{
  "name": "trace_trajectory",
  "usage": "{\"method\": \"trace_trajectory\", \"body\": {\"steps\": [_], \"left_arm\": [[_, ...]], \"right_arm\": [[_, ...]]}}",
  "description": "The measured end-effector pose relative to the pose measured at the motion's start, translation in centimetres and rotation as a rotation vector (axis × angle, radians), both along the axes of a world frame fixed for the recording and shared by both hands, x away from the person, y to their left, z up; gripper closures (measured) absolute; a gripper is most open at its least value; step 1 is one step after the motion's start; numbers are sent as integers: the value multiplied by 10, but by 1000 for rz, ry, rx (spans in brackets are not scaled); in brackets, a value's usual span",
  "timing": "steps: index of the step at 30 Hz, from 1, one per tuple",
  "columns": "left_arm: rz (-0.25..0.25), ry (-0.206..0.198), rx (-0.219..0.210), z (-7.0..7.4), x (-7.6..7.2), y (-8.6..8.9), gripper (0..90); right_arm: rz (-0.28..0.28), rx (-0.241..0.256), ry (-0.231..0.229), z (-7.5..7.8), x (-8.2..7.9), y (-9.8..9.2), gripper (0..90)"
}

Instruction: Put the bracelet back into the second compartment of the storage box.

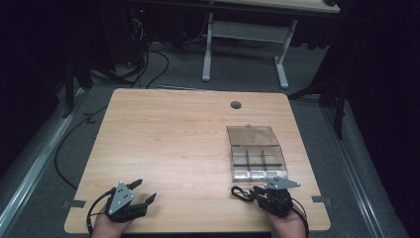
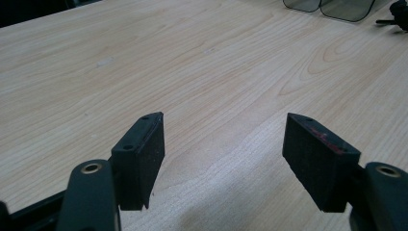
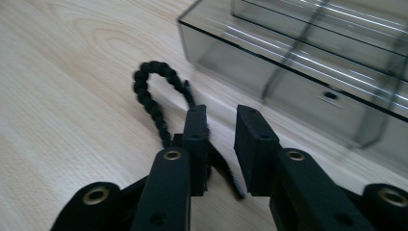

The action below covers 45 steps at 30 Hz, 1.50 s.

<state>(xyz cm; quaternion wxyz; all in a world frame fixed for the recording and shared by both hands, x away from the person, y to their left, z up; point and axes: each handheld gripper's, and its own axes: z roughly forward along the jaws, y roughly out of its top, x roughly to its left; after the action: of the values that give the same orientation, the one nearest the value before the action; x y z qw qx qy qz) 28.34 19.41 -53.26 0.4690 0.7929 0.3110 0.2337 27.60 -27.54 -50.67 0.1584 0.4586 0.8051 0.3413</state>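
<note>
A black braided cord (image 1: 241, 193) lies in a loop on the wooden table (image 1: 173, 139), just in front of a clear plastic compartment box (image 1: 257, 161) whose lid (image 1: 252, 135) lies open behind it. My right gripper (image 1: 257, 191) is at the table's near right. In the right gripper view its jaws (image 3: 221, 110) stand a narrow gap apart over the cord (image 3: 149, 91), and one strand runs low between them, unclamped. The box wall (image 3: 288, 57) is close ahead on the right. My left gripper (image 1: 146, 189) rests at the near left, wide open (image 2: 223, 120) over bare wood.
A round cable hole (image 1: 236, 105) sits near the table's far edge. Beyond the table stand a white desk frame (image 1: 245, 39) and floor cables (image 1: 148, 64). The box's dark lid edge (image 2: 332, 7) shows far off in the left gripper view.
</note>
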Motion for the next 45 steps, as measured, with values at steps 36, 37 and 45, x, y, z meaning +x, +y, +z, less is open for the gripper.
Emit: {"method": "trace_trajectory", "body": {"steps": [36,37,45], "left_arm": [[-27,-1,35,0,-2,-3,310],[-27,-1,35,0,-2,-3,310],[-29,0,36,0,-2,-3,309]], "right_arm": [[15,-204,366,19,29,-8,661],[23,-210,372,19,30,-7,658],[67,-263,435,21,36,0,612]]}}
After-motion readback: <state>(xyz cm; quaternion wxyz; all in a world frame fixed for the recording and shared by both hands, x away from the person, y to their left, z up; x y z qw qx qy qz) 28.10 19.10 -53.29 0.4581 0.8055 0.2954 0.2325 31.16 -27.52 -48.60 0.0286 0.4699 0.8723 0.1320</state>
